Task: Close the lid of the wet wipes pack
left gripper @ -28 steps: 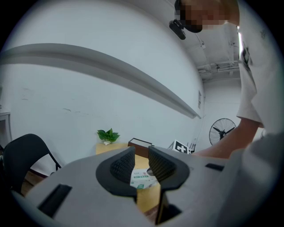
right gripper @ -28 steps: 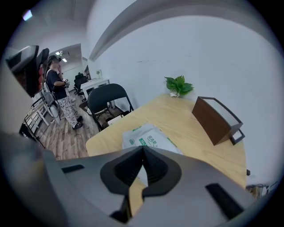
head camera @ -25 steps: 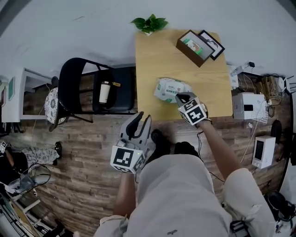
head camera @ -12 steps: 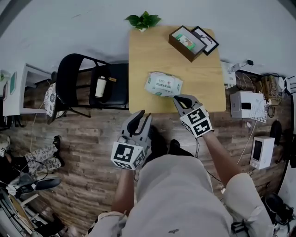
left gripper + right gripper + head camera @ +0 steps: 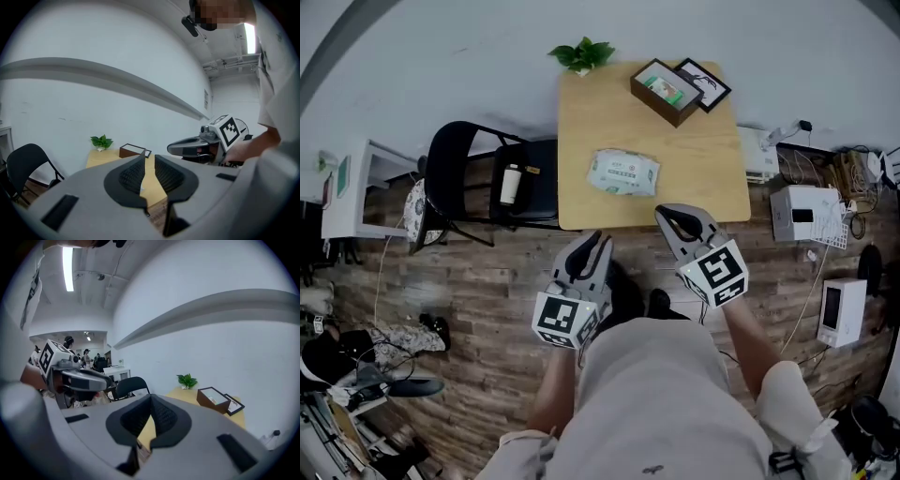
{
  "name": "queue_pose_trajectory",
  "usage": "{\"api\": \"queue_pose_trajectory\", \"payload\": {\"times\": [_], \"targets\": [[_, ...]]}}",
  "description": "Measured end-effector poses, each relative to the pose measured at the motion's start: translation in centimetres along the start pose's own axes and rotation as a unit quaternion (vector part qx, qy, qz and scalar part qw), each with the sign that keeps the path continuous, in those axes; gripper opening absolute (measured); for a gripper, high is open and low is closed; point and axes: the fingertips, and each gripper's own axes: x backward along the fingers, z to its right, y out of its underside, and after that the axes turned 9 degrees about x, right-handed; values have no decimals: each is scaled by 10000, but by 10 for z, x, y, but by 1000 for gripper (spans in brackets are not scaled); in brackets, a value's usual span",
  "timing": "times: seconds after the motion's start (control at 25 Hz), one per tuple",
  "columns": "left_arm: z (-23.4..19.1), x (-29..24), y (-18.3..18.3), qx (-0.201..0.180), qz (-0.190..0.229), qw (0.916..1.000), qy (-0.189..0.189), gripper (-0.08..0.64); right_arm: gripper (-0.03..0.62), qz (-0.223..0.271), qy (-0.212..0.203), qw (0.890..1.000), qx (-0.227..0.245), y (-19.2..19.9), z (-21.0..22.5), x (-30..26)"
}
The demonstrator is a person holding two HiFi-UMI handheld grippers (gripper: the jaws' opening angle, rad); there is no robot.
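Head view: wipes pack (image 5: 622,173) lies flat mid-table (image 5: 703,159), well apart from both grippers. Left gripper (image 5: 589,246) and right gripper (image 5: 680,217) held near table's front edge.
Left gripper view: jaws slightly apart, nothing between them.
Right gripper view: jaws closed together, empty. Plant (image 5: 187,379) and box (image 5: 213,399) on table beyond.

The head camera looks steeply down from well above onto the desk (image 5: 600,122), the floor, the left claw (image 5: 589,246) and the right claw (image 5: 680,217). Each claw camera sits close behind its own jaws, facing almost level toward the desk and wall, with the other claw at its edge. All three views share the desk and the plant (image 5: 581,53).
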Motion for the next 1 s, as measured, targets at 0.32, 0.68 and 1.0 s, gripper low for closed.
{"api": "queue_pose_trajectory", "payload": {"times": [0.32, 0.68, 1.0], "targets": [[40, 24, 6, -44, 160, 9999, -48, 46, -2, 393, -59, 9991, -121, -16, -24, 52], [75, 58, 25, 12, 200, 9998, -63, 34, -2, 665, -154, 9973, -281, -19, -55, 93], [90, 80, 32, -8, 303, 9994, -159, 20, -2, 766, -222, 9963, -322, -18, -77, 118]]}}
